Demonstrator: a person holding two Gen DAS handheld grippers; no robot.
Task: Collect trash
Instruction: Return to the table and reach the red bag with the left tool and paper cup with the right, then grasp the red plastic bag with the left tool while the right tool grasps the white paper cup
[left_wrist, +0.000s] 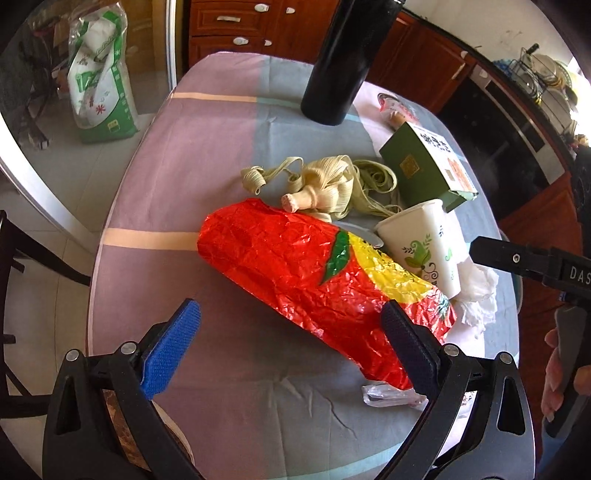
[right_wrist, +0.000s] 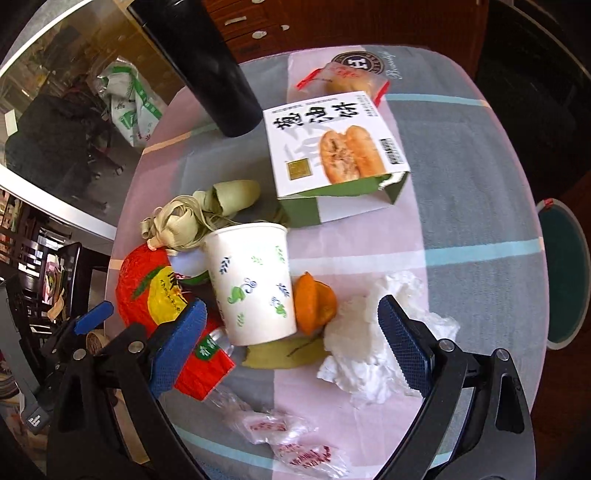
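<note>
1. Left wrist view: red crumpled bag (left_wrist: 306, 280) lying diagonally mid-table, near end between the spread pads of the left gripper (left_wrist: 291, 339); jaws wide, grasping nothing, right pad just touching the bag's edge.
2. Beside the bag: tipped paper cup (left_wrist: 424, 243), white tissue (left_wrist: 476, 295), dried husk strips (left_wrist: 325, 181), green box (left_wrist: 424, 170); clear wrapper (left_wrist: 388, 395) near the table's front.
3. Right wrist view: right gripper (right_wrist: 291, 350) released, jaws wide apart, cup (right_wrist: 255, 284), orange peel (right_wrist: 314, 302) and tissue (right_wrist: 358, 350) ahead between the pads, nothing held.
4. Open cloth on tablecloth (right_wrist: 472, 206) to the right, up to the rounded edge; bare cloth also left of the bag.
5. Dark bottle (left_wrist: 343, 59) upright at the far side, well apart from the pile.
</note>
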